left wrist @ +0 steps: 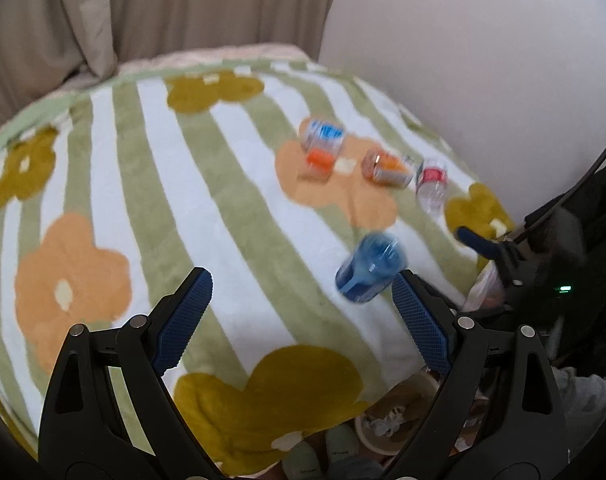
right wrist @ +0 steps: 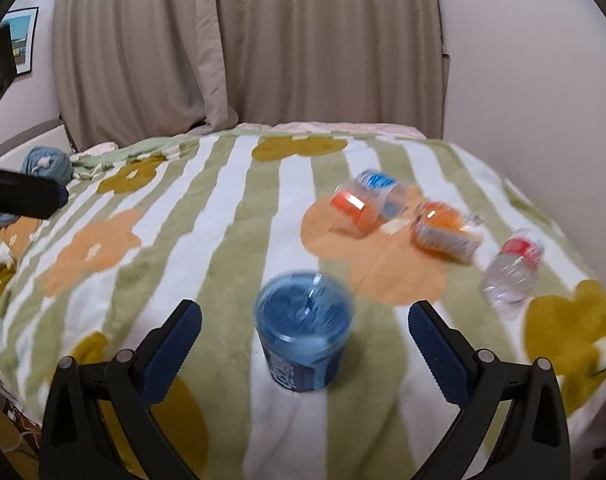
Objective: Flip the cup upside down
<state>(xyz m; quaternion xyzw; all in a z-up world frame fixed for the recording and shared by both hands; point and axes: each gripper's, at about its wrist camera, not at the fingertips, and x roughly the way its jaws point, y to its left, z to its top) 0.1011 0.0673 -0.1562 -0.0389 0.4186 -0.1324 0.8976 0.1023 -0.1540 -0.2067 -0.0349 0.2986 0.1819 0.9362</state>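
The blue cup (right wrist: 303, 330) stands on the bed's flowered blanket (right wrist: 231, 240), between the spread fingers of the right gripper (right wrist: 305, 322), untouched. The left gripper (left wrist: 303, 286) is spread too, empty. Beyond lie an orange-capped jar (right wrist: 367, 202), an orange-labelled container (right wrist: 445, 234) and a red-labelled bottle (right wrist: 511, 266).

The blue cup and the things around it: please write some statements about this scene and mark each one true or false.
1. The blue cup stands on the flowered blanket. True.
2. The right gripper is shut on the blue cup. False: its jaws are wide open, one on each side of the cup, neither touching it.
3. The left gripper holds nothing. True.
4. The bottle with the red label stands upright. False: it lies on its side.
5. Only one cup is on the blanket. False: other small containers lie behind the blue cup.
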